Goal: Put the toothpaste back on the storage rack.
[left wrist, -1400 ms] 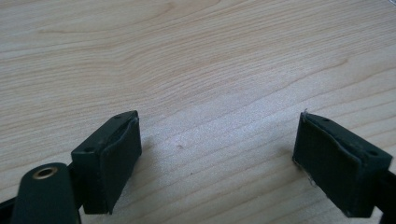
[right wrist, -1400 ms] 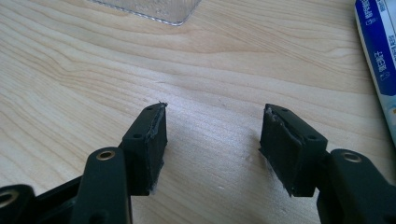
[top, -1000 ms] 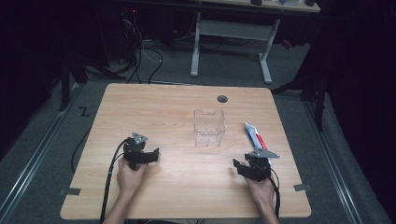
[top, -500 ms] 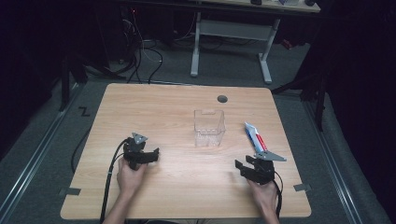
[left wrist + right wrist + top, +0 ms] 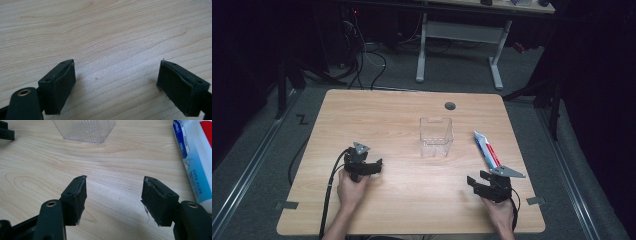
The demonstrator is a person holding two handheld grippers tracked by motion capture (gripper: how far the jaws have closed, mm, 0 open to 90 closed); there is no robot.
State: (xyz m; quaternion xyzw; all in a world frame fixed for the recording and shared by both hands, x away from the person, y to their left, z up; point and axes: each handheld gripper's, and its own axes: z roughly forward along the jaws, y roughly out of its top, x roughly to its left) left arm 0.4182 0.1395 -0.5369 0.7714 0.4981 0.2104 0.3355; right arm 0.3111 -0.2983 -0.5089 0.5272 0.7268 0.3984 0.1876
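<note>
while both claws rest low over the bare table [image 5: 382,115] with their jaws apart and nothing between them, the likeliest trouble sits on the right. the right claw [image 5: 113,195] is at the near right of the table, and the toothpaste tube [image 5: 193,157] lies just beside its right-hand jaw, running away toward the far side. if that claw swings right or closes at an angle, i'd expect it to nudge the tube's near end and send it skidding or rolling toward the right edge, which is close. a grip on the flat, soft body could also squash it or let it slip out.

the left claw [image 5: 116,85], at the near left, has only wood under it and is well apart from everything.

between the two, farther off, a clear plastic box [image 5: 436,136] stands upright near the middle of the table. it looks empty. being light, it would probably slide or tip if bumped.
</note>
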